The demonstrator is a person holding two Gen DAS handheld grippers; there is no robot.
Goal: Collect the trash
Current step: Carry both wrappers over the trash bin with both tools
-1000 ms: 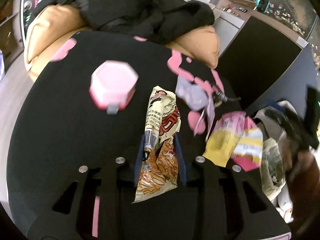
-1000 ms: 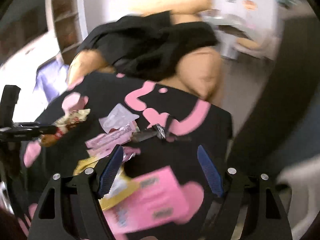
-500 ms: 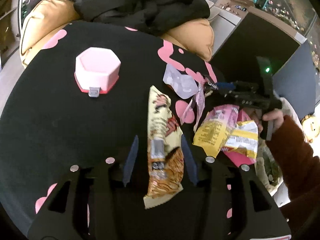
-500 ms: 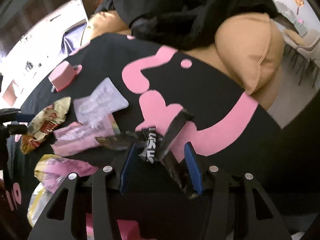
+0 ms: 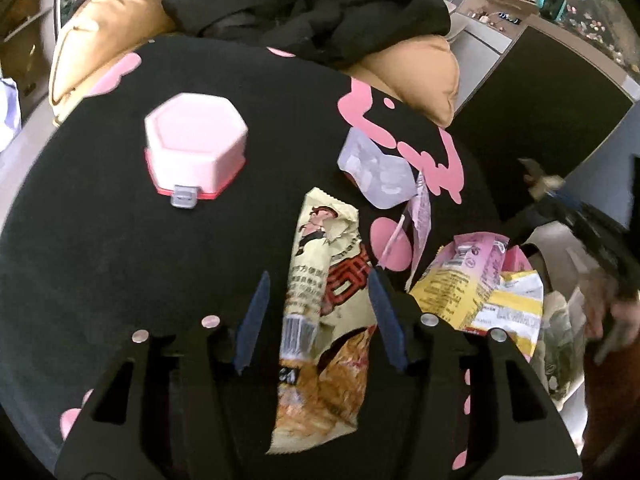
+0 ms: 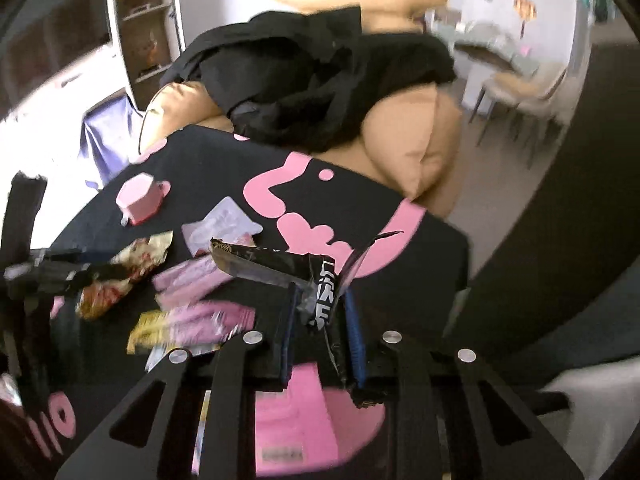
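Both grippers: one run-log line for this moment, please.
left gripper: open, straddling noodle snack wrapper | right gripper: shut on black wrapper, lifted | table: litter remains

left wrist: close above table [image 5: 100,240], facing cushions | right wrist: low at table's edge, same heading | shared: pink box [image 5: 195,148] [image 6: 140,199], wrappers

Right gripper [image 6: 322,312] pinches black wrapper [image 6: 280,266] (apparently lifted, blurry).
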